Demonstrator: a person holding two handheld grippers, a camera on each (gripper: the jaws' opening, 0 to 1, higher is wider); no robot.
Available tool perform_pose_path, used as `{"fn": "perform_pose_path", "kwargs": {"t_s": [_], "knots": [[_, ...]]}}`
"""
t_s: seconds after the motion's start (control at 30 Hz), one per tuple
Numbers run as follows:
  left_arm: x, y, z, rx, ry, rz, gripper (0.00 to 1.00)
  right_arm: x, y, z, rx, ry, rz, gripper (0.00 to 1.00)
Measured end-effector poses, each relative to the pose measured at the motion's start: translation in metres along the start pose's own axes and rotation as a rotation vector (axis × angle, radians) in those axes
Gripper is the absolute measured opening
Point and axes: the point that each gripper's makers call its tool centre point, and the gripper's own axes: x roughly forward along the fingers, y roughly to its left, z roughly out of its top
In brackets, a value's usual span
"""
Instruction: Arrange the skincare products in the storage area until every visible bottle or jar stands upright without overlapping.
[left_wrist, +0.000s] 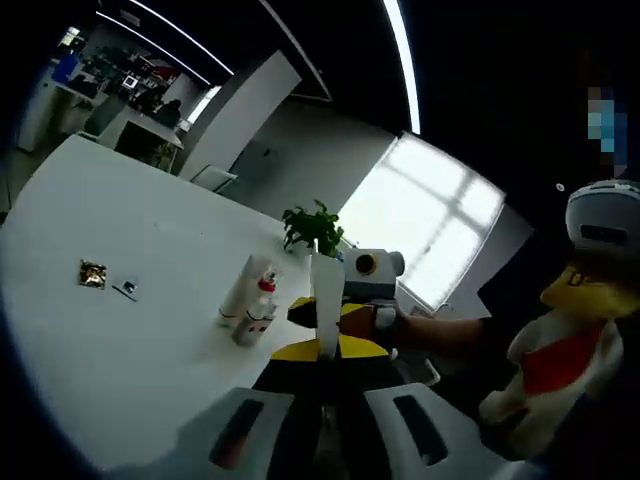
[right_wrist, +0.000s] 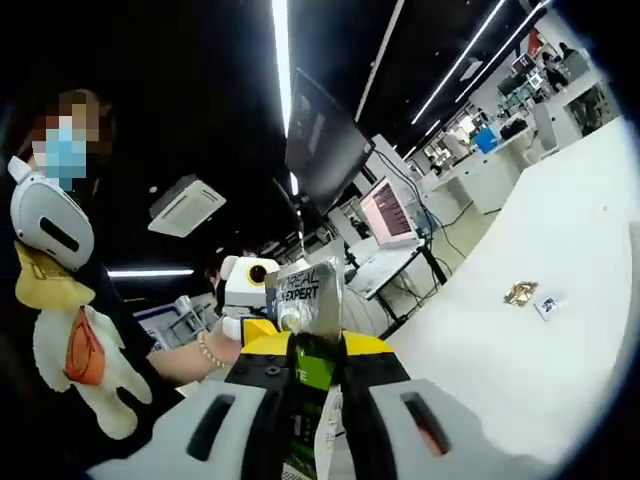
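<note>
Left gripper view: white table (left_wrist: 120, 360) spread ahead and to the left of the left gripper (left_wrist: 325, 405), large and mostly bare. Off to the right, plush toy (left_wrist: 550, 370) hanging on the person, clear of the work. Straight ahead and very close, right gripper (left_wrist: 340, 325) facing back, yellow front almost against the left one's jaws. Between the two, tube (left_wrist: 327, 295) marked EXPERT, long axis pointing up out of the yellow part, crimped end on top. In the right gripper view, same tube (right_wrist: 305, 295) running forward along that gripper's own jaws, green body pressed between them, so judged as gripped by the right gripper. For the left gripper, cannot tell whether closed on the tube or only near it, the space between its jaws being dark. Beyond the tube, small green plant (left_wrist: 313, 228), well behind. Ahead and slightly left, two bottles (left_wrist: 250, 300) on the table, touching or nearly so, both leaning, not yet neatly upright; free table around them for setting the tube. Nearer of the two hands to that spot: hard to say, both meeting at the same point. Further left, gold wrapper (left_wrist: 92, 273) and tiny clip-like item (left_wrist: 125, 290), well apart from the bottles and not in the way. Main risk, as a judgement: knocking the leaning bottles when lowering the tube beside them.
</note>
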Motion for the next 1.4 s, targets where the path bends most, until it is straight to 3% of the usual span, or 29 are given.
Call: {"fn": "perform_pose_path", "kwargs": {"t_s": [0.07, 0.1, 0.13, 0.27, 0.3, 0.37, 0.5, 0.6, 0.7, 0.87, 1.1, 1.2, 1.3, 1.37, 1.4], "knots": [[-0.001, 0.002, 0.002, -0.008, -0.006, 0.007, 0.00, -0.003, 0.002, 0.004, 0.029, -0.023, 0.017, 0.06], [-0.001, 0.004, 0.005, -0.023, -0.022, 0.012, 0.00, -0.005, 0.013, 0.010, 0.074, -0.053, 0.082, 0.03], [0.001, -0.006, 0.010, -0.065, -0.052, -0.048, 0.00, -0.006, 0.013, 0.010, 0.117, -0.053, 0.073, 0.01], [0.005, -0.004, 0.011, 0.006, -0.042, -0.029, 0.00, -0.011, 0.007, 0.015, 0.133, -0.084, 0.042, 0.01], [0.009, -0.005, 0.020, 0.055, -0.094, -0.035, 0.01, -0.014, 0.007, 0.021, 0.162, -0.119, 0.042, 0.01], [0.013, -0.002, 0.027, 0.111, -0.139, -0.005, 0.05, -0.018, 0.005, 0.027, 0.184, -0.160, 0.030, 0.01], [0.020, 0.003, 0.014, 0.093, -0.116, 0.018, 0.26, -0.031, -0.001, 0.052, 0.247, -0.320, 0.003, 0.01], [0.020, 0.004, -0.002, 0.048, -0.106, 0.002, 0.24, -0.038, -0.005, 0.070, 0.295, -0.427, 0.017, 0.01], [0.021, 0.006, -0.009, 0.023, -0.108, 0.004, 0.18, -0.041, -0.011, 0.078, 0.321, -0.483, 0.000, 0.01], [0.020, 0.007, 0.003, -0.012, -0.189, 0.009, 0.16, -0.037, -0.016, 0.067, 0.368, -0.461, -0.019, 0.01], [0.012, 0.014, 0.009, -0.039, -0.218, 0.031, 0.11, -0.032, -0.021, 0.061, 0.385, -0.416, -0.057, 0.01], [0.010, 0.015, 0.009, -0.056, -0.219, 0.033, 0.02, -0.029, -0.024, 0.059, 0.346, -0.383, -0.100, 0.01], [0.010, 0.015, 0.009, -0.150, -0.237, 0.027, 0.00, -0.027, -0.029, 0.059, 0.335, -0.377, -0.133, 0.01], [0.010, 0.015, 0.009, -0.181, -0.250, 0.022, 0.00, -0.026, -0.029, 0.062, 0.265, -0.391, -0.139, 0.02], [0.009, 0.010, 0.012, -0.218, -0.282, -0.014, 0.00, -0.026, -0.028, 0.064, 0.224, -0.412, -0.148, 0.03]]}}
